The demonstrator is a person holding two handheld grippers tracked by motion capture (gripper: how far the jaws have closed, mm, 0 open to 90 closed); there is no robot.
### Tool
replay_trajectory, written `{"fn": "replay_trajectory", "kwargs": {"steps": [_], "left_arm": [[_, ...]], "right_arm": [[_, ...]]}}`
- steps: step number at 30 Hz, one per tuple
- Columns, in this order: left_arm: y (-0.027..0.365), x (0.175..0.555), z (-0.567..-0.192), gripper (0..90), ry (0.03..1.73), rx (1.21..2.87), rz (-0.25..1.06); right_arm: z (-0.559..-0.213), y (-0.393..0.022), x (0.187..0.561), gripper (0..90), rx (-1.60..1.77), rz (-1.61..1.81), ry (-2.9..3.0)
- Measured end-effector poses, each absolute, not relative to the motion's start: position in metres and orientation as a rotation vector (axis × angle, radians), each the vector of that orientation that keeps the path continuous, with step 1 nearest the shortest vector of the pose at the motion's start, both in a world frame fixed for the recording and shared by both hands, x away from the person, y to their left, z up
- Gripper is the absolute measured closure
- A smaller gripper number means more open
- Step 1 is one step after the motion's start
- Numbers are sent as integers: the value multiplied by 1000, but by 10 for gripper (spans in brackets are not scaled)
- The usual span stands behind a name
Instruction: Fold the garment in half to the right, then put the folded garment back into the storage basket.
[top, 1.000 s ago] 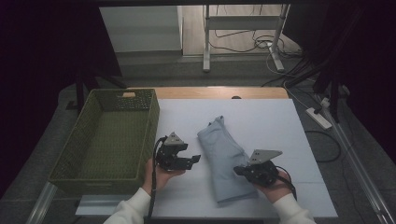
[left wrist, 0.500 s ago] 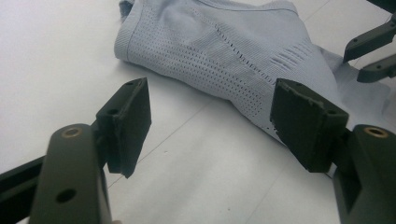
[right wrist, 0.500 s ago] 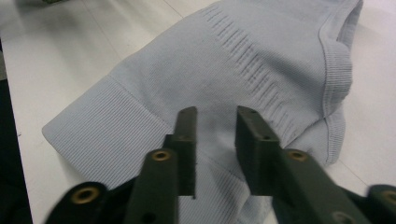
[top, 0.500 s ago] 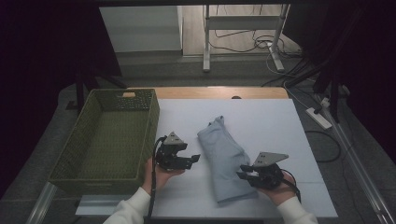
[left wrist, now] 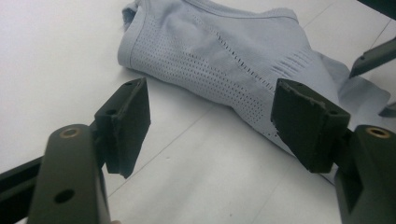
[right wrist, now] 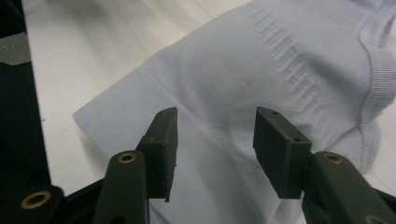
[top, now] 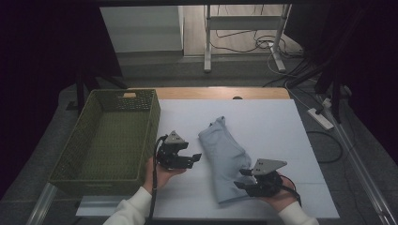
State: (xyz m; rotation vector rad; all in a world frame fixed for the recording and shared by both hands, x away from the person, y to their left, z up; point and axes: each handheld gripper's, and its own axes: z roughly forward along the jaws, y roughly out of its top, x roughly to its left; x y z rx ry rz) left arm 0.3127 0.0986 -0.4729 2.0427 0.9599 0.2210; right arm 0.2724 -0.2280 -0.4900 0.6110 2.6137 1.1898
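The room is dim around the edges, with a wooden floor [top: 234, 28] at the back, metal stand legs [top: 207, 42] and loose cables [top: 263, 44] lit up behind the desk, plus a power strip [top: 320, 118] on the floor off to the right. The desk [top: 267, 117] is covered in a white sheet, with a strip of bare wood seen along its far edge.

On the desk's left side sits a big green woven basket [top: 101, 173], seen from the high view. A folded light blue shirt [top: 225, 154] is laid out mid-desk, running from the middle toward the near edge.

The left gripper [top: 193, 158] is held just left of the shirt, jaws spread wide with nothing between them. The right gripper [top: 240, 179] is held over the shirt's near end; its jaws have just been opening and stand apart above the fabric, not pinching it.

Rows of tiny holes in the shirt [left wrist: 215, 56] are picked up by the left gripper view, while ribbed knit and a cuff-like band [right wrist: 378, 88] are caught by the right gripper view.
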Motion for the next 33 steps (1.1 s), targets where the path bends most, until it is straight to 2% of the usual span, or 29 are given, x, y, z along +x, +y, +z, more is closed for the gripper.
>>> {"fn": "replay_trajectory", "kwargs": {"steps": [33], "left_arm": [[95, 322, -470, 286, 947, 2032, 210]], "right_arm": [[-496, -223, 253, 437, 480, 1097, 2694]]}}
